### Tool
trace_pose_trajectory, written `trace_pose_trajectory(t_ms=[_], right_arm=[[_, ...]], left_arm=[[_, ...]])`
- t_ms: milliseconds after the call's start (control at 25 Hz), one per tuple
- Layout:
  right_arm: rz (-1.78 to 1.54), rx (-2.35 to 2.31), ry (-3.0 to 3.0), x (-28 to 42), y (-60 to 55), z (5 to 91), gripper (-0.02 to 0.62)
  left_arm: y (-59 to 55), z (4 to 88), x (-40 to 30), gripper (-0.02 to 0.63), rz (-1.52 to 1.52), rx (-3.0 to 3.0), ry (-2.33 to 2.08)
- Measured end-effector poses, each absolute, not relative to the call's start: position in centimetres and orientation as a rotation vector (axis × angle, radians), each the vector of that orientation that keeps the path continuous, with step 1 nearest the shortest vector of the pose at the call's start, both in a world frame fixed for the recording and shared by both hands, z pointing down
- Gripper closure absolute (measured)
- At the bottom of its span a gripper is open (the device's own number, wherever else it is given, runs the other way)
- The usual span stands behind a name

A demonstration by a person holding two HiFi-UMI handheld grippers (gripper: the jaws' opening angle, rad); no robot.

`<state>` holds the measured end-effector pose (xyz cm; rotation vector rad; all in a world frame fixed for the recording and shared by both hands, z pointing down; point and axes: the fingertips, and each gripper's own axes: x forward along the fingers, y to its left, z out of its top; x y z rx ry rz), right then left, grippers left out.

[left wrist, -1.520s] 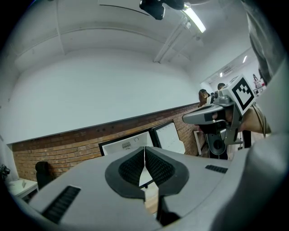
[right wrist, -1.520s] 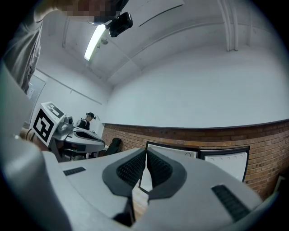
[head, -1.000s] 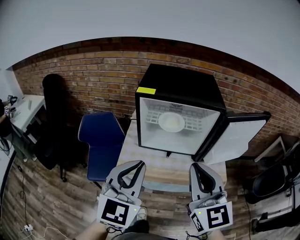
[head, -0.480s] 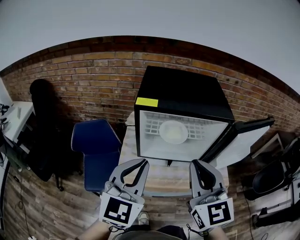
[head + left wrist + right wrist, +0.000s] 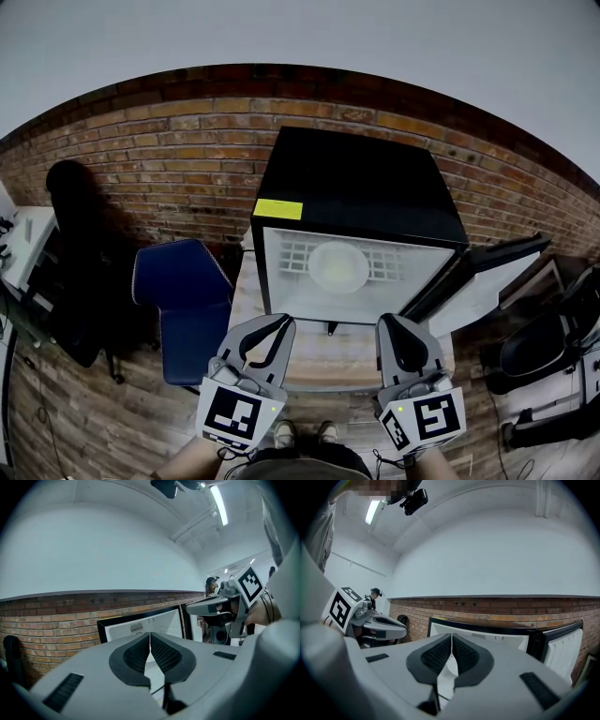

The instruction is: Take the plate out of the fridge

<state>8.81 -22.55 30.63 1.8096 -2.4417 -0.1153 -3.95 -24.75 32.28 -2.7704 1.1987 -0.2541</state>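
Head view: the plate (image 5: pixel 338 266) sits on the wire shelf inside the open fridge (image 5: pixel 356 187) at frame centre; left gripper (image 5: pixel 265 330) and right gripper (image 5: pixel 402 334) hover below, both closed and empty.

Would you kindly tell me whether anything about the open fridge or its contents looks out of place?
Nothing stands out. The fridge sits squarely on the table, its door swung open to the right, and the plate rests centred on the wire shelf with nothing spilled.

Brick wall (image 5: pixel 141 159), blue chair (image 5: pixel 183 291), black chair (image 5: pixel 70 202), wood plank floor (image 5: pixel 56 412)
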Motion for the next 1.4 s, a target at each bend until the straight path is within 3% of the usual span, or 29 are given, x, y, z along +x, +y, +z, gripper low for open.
trace_pose_trajectory(t_ms=[720, 920, 960, 1040, 1400], right_arm=[[0.152, 1.847, -2.588, 13.4, -27.1, 32.2, 0.560], [0.248, 1.874, -2.619, 14.3, -28.6, 33.2, 0.480], [0.277, 1.889, -2.628, 14.5, -28.9, 33.4, 0.480], [0.338, 1.916, -2.638, 14.9, -29.5, 33.9, 0.480], [0.725, 1.947, -2.637, 15.6, -32.2, 37.8, 0.459]], left_arm=[[-28.6, 31.8, -1.3, 0.584, -0.122, -2.824, 1.387], [-30.2, 31.8, -0.3, 0.583, 0.033, -2.972, 1.413], [-30.6, 32.0, 0.0, 0.566, 0.053, -3.015, 1.412], [-31.5, 32.8, 0.4, 0.441, 0.094, -3.101, 1.420], [-34.5, 37.2, 0.7, 0.413, 0.415, -3.451, 1.545]])
